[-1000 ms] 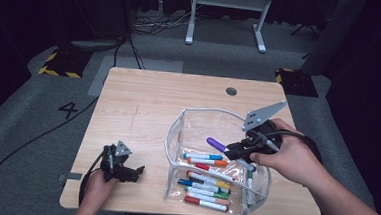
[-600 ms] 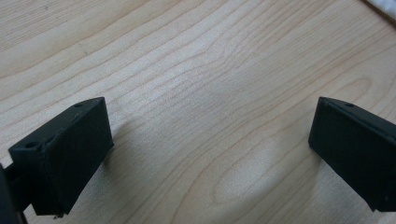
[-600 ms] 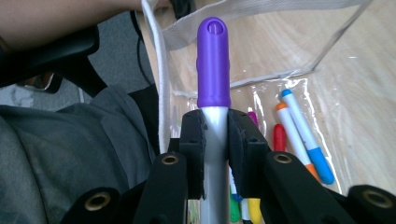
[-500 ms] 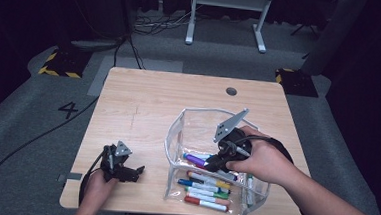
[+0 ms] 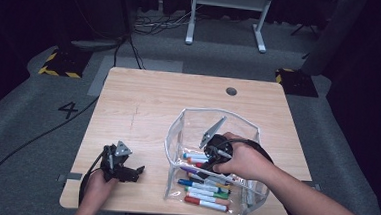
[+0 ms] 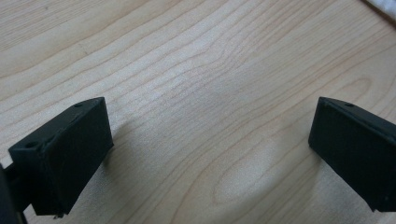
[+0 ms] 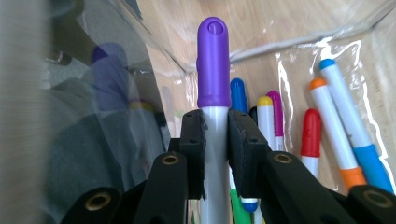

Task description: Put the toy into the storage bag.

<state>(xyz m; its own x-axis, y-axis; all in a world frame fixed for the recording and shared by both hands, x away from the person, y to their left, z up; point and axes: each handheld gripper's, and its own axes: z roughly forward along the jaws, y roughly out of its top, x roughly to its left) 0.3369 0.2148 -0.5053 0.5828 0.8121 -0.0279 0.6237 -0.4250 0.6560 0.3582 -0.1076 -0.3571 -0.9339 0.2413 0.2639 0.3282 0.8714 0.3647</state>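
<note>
Standing upright at centre frame, a purple marker is sitting clamped between the right gripper jaws; left gripper jaws are gaping apart.

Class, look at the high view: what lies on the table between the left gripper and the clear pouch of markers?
Nothing: between the left gripper and the clear pouch the high view shows bare wooden table. The left gripper view shows bare wood too.

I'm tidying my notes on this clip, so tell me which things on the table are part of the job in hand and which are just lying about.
Part of the job:
- purple-capped marker, clamped in the right tongs
- clear pouch
- markers already in the pouch

Just about:
- left tongs, open, resting on the table
- cable hole
</note>
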